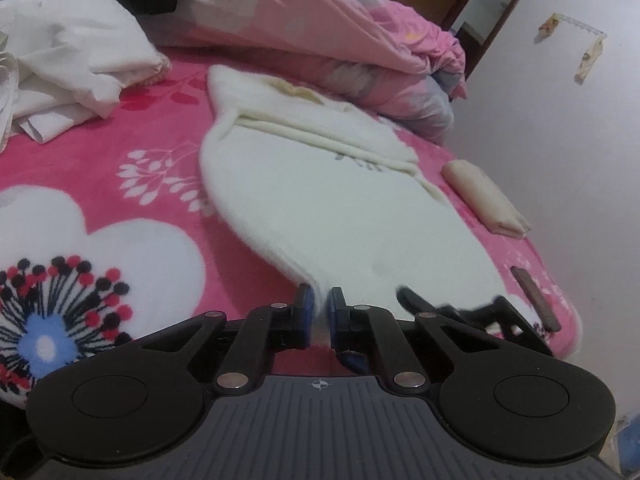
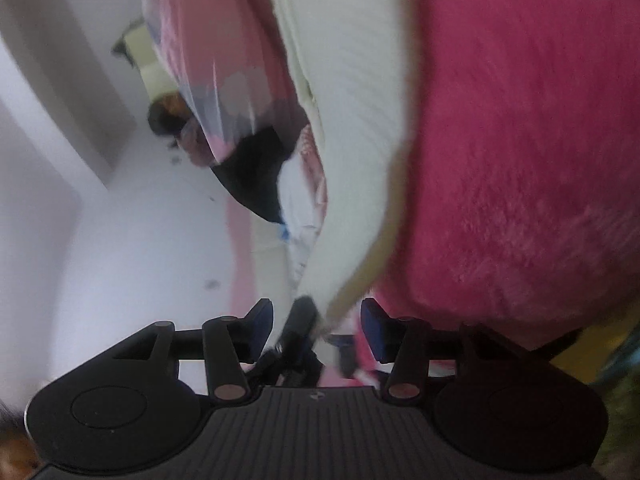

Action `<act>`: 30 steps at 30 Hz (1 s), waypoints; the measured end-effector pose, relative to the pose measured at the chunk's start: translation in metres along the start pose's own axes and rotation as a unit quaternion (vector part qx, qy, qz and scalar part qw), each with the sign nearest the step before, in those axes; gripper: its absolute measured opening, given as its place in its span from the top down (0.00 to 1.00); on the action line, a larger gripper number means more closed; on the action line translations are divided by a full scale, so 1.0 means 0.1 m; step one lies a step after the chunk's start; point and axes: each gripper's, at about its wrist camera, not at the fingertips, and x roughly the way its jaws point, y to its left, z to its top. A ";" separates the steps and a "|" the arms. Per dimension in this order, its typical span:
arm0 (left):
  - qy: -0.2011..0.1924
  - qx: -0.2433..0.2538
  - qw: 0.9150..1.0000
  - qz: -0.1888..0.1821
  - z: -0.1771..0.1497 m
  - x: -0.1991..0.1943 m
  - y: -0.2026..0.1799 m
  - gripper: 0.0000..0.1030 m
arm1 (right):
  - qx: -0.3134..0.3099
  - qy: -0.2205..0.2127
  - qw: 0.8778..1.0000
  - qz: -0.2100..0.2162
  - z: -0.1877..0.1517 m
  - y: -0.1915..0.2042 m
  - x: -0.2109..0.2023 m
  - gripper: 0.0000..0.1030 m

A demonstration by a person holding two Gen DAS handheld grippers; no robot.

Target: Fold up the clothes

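Left gripper (image 1: 319, 307) clamped on near hem of cream garment (image 1: 332, 200). Right gripper (image 2: 317, 322) jaws apart, hem edge between pads, not pinched. Garment flat on pink bed blanket (image 1: 132, 184), sleeves folded in; lengthwise folds left. White pile (image 1: 60, 68) unfolded; one folded piece (image 1: 486, 198) aside.

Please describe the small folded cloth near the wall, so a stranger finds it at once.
Start from the pink floral fleece blanket covering the bed. At its edge by the white wall lies a small cream folded cloth, beside the large white fleece garment. Only this cloth is a compact, neat rectangle.
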 end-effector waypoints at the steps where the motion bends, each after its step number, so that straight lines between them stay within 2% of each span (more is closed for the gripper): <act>1: -0.001 -0.002 1.000 -0.004 0.00 -0.01 0.01 0.94 | 0.007 -0.002 1.000 0.006 0.01 -0.02 0.03 0.50; 7: -0.001 -0.014 0.999 -0.034 0.01 -0.02 0.11 0.94 | 0.019 -0.014 1.000 0.012 0.07 -0.04 0.22 0.52; 10: 0.002 -0.020 0.998 -0.053 0.00 -0.02 0.19 0.94 | 0.001 -0.016 1.000 0.006 0.07 0.00 0.27 0.60; 15: 0.011 -0.054 0.995 -0.083 -0.01 0.01 0.37 0.93 | -0.028 -0.020 0.999 -0.011 0.08 0.03 0.31 0.93; 17: 0.013 -0.073 0.993 -0.093 0.00 0.03 0.43 0.87 | -0.048 -0.021 0.998 -0.015 0.07 0.08 0.30 0.94; 18: 0.014 -0.084 0.992 -0.098 0.01 0.05 0.46 0.79 | -0.058 -0.022 0.998 -0.017 0.06 0.10 0.30 0.95; 20: 0.019 -0.120 0.987 -0.106 0.02 0.10 0.56 0.69 | -0.073 -0.023 0.997 -0.018 0.06 0.14 0.29 0.95; 21: 0.024 -0.143 0.983 -0.111 0.02 0.14 0.62 0.68 | -0.077 -0.023 0.997 -0.017 0.07 0.15 0.29 0.95; 24: 0.042 -0.213 0.967 -0.131 0.03 0.29 0.82 0.67 | -0.076 -0.022 0.997 -0.017 0.08 0.15 0.29 0.95; 27: 0.058 -0.250 0.956 -0.144 0.03 0.44 0.93 0.66 | -0.072 -0.020 0.997 -0.018 0.07 0.11 0.29 0.95; 30: 0.070 -0.271 0.948 -0.154 0.04 0.60 0.97 0.66 | -0.072 -0.016 0.997 -0.018 0.07 0.09 0.28 0.95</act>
